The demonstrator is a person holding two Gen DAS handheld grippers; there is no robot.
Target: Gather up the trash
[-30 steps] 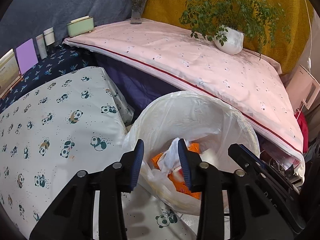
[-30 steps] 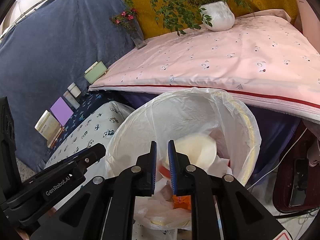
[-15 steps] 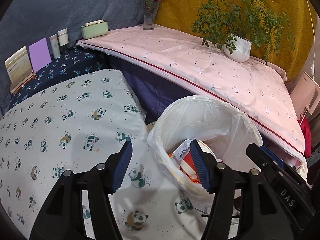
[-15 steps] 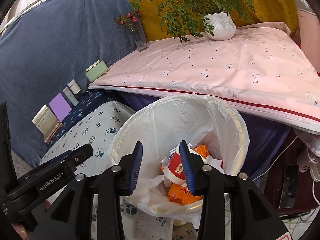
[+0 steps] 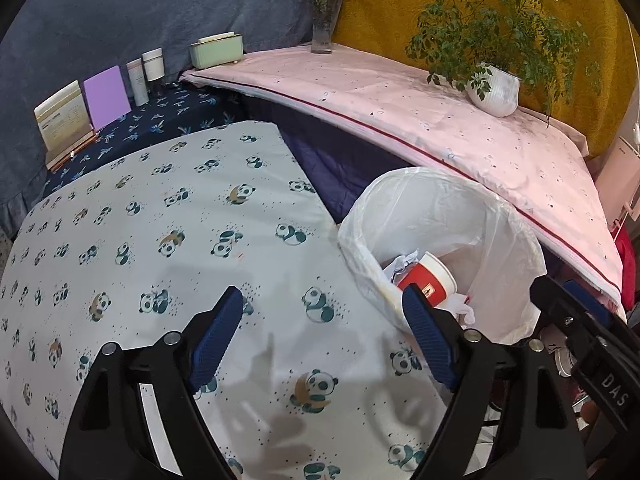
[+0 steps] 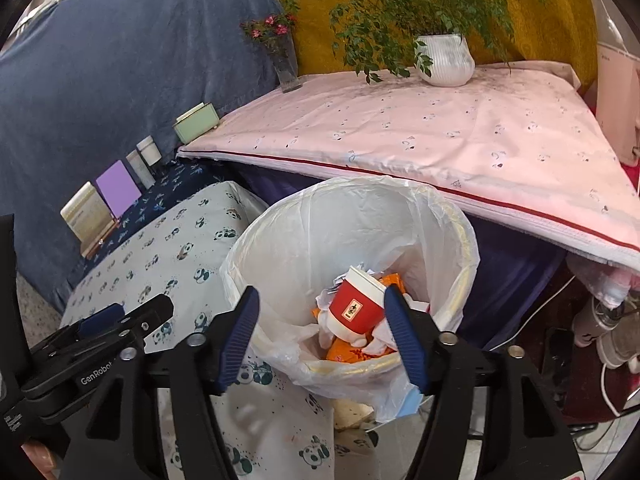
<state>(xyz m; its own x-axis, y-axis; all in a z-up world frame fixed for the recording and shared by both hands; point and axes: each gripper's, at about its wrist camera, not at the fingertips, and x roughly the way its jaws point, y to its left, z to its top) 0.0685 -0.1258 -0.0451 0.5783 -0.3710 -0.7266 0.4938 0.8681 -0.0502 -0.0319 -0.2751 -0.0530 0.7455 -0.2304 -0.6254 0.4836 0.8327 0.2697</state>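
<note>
Both black two-finger grippers with blue ribbed pads hang with their fingers spread wide and nothing between them: the left gripper (image 5: 322,316) over a white table (image 5: 168,240) covered in a panda-print cloth, the right gripper (image 6: 320,316) directly above a round bin lined with a white plastic bag (image 6: 460,240). Inside the bin, a red paper cup with a white rim and small label (image 6: 356,304) lies tilted on top of crumpled white paper (image 6: 380,334) and orange wrappers (image 6: 344,350); what sits beneath that layer is hidden. The bin stands just beside the table's edge, in front of a higher surface draped in pink cloth with a red stripe (image 6: 440,136). On that surface sit a white ribbed pot holding a leafy green plant (image 6: 444,60) and a glass vase of pink flowers (image 6: 286,74).
</note>
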